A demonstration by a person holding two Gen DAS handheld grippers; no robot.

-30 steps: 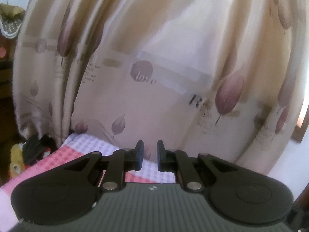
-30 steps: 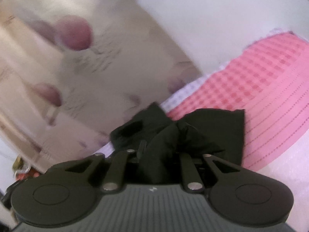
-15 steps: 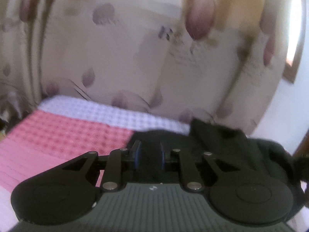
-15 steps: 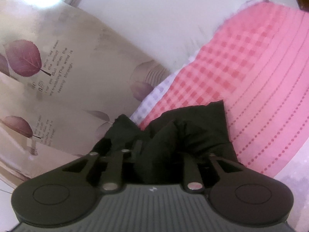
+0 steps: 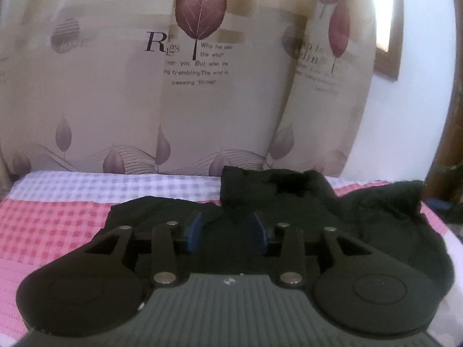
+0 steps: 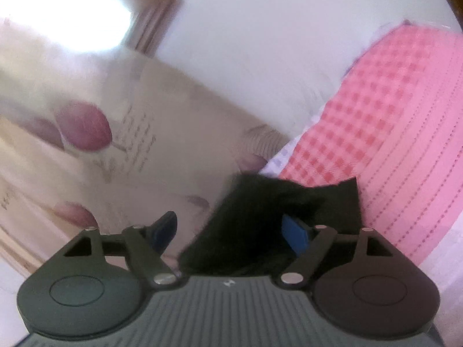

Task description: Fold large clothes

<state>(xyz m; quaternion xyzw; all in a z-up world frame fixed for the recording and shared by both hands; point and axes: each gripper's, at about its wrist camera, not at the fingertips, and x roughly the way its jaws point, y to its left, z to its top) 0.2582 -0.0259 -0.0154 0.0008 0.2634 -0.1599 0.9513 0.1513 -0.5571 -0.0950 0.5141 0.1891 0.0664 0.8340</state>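
A black garment [image 5: 376,231] lies crumpled on the pink checked bed cover [image 5: 58,217], with a folded part at its far edge near the curtain. My left gripper [image 5: 228,231] hovers low over the garment's near left part. Its jaws are opening, and black cloth lies under the gap without the blue pads [image 5: 198,231] pressing it. In the right wrist view, my right gripper [image 6: 231,230] has its jaws opening wide. A bunch of the black garment [image 6: 260,217] sits loose between them, apart from the left pad and close to the right one.
A beige curtain [image 5: 115,86] with purple leaves and printed text hangs right behind the bed. A white wall [image 5: 405,130] and a dark wooden post [image 5: 445,144] stand at the right. The bed cover [image 6: 390,115] stretches away to the right of the right gripper.
The left gripper swung down from facing the curtain to the garment on the bed, and its jaws parted. The right gripper let go of the bunched black cloth and spread wide.
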